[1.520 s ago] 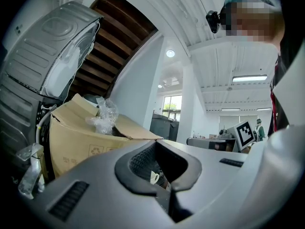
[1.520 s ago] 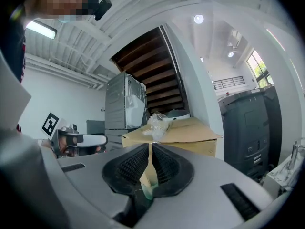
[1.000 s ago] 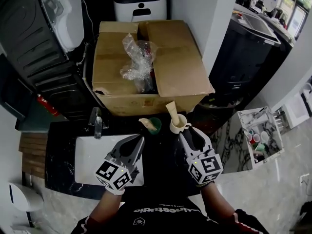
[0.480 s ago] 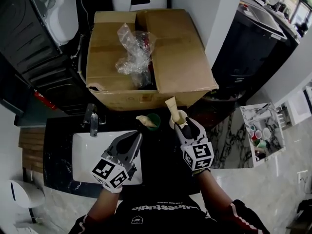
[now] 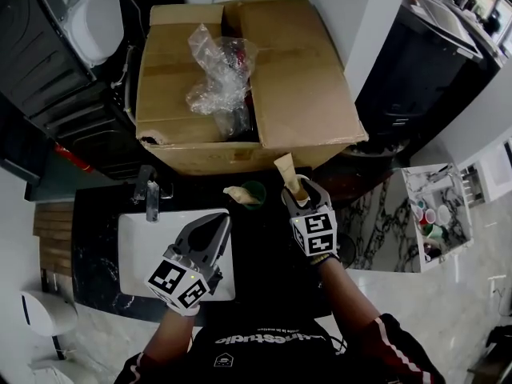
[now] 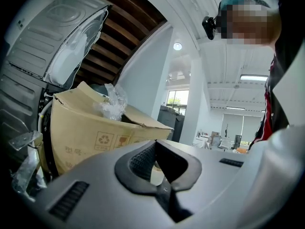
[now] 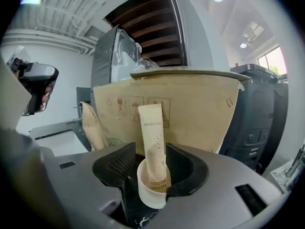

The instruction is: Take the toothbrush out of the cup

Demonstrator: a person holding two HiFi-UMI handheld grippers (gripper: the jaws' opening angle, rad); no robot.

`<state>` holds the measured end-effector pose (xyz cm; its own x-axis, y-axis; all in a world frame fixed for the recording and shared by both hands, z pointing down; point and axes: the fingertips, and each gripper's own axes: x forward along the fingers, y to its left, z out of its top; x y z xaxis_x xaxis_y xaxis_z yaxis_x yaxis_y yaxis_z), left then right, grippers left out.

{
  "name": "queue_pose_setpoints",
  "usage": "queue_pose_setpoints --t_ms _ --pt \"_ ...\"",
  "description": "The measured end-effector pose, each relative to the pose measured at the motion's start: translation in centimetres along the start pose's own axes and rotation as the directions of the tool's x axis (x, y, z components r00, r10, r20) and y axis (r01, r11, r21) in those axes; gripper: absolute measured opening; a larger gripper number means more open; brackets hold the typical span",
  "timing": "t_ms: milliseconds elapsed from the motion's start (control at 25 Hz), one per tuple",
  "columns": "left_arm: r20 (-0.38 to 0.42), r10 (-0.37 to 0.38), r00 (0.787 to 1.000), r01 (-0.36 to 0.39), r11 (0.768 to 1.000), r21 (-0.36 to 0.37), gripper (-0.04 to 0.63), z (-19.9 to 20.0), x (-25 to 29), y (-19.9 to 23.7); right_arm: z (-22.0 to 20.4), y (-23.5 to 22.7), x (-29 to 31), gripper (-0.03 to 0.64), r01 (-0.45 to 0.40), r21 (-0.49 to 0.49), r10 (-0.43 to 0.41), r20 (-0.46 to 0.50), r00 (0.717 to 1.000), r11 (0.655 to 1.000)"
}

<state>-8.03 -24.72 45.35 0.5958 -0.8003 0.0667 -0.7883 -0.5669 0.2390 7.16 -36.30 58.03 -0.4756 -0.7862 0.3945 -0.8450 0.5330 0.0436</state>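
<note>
Right claw [image 7: 151, 159] wide open, white cup [image 7: 150, 191] sitting between its two pads. The left pad is clear of the cup; the right pad is right at the rim, and I can't tell if it touches. No squeeze seen. Toothbrush [image 7: 152, 137] is in a beige paper sleeve that stands upright in that cup, top sticking well above the pads. Toothbrush not out yet.

Head view: right claw [image 5: 299, 197] at the far edge of the dark desk [image 5: 264, 250], sleeve top [image 5: 286, 169] poking out past it, just near of the cardboard box [image 5: 304, 94]. Left of it is a green cup [image 5: 254, 190] with a second beige sleeve [image 5: 237, 194] leaning in it.

Left claw [image 5: 218, 221] closed tight, nothing in it, held over the right edge of the white sink [image 5: 140, 254]. It is well left of the cup. Own view agrees: pads [image 6: 143, 160] meet at the tips. Faucet [image 5: 149, 194] at far left of sink. Crumpled clear plastic [image 5: 214, 74] on top of the box.
</note>
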Motion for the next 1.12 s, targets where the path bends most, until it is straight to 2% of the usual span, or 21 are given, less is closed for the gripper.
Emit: queue_pose_setpoints --t_ms 200,480,1120 --pt "-0.011 0.009 1.000 -0.009 1.000 -0.008 0.015 -0.6 0.2 0.6 -0.8 -0.3 1.8 0.212 0.009 -0.028 -0.011 -0.056 0.998 1.000" --pt "-0.015 0.019 1.000 -0.019 1.000 -0.017 0.015 -1.0 0.0 1.2 -1.2 -0.4 2.5 0.206 0.015 -0.018 -0.016 -0.076 0.997 1.000" --pt "-0.007 0.034 0.999 -0.034 0.999 -0.032 0.015 -1.1 -0.6 1.2 -1.3 -1.3 2.2 0.080 0.040 0.004 -0.039 -0.073 0.997 0.999"
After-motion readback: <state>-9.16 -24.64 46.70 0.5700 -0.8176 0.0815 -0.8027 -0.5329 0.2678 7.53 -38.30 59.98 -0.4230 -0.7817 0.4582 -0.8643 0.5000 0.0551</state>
